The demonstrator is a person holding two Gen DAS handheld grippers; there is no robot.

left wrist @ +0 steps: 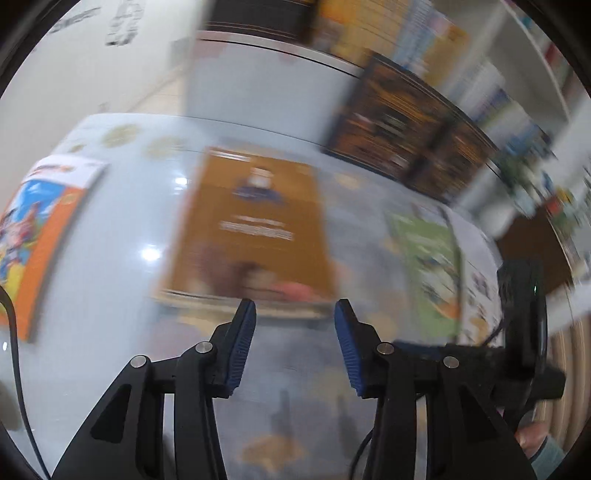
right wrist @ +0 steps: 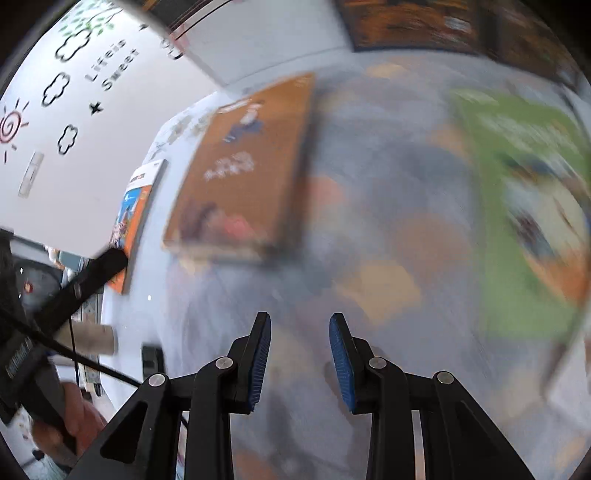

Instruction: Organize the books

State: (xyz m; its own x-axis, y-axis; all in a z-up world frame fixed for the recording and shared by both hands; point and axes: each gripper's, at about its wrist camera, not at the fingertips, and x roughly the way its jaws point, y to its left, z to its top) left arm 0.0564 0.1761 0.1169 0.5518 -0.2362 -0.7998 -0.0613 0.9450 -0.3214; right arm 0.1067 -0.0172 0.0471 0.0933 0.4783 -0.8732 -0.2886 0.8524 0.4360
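Observation:
A brown book (left wrist: 255, 229) (right wrist: 243, 173) lies flat on the pale blue table (left wrist: 122, 258), just beyond my left gripper (left wrist: 295, 310). That gripper hangs over the table with its jaws apart and nothing between them. An orange and blue picture book (left wrist: 37, 236) (right wrist: 131, 221) lies at the table's left side. To the right lies a green book (left wrist: 432, 266) (right wrist: 524, 206). My right gripper (right wrist: 300, 321) hovers over the bare table between the brown and green books, with a narrow empty gap between its fingers. Both views are blurred.
A row of dark books (left wrist: 413, 136) (right wrist: 417, 22) stands upright along the table's back edge. Behind it rise shelves of colourful books (left wrist: 424, 44). A white wall with drawings (right wrist: 74, 92) is at the left. A hand (right wrist: 74, 417) shows at lower left.

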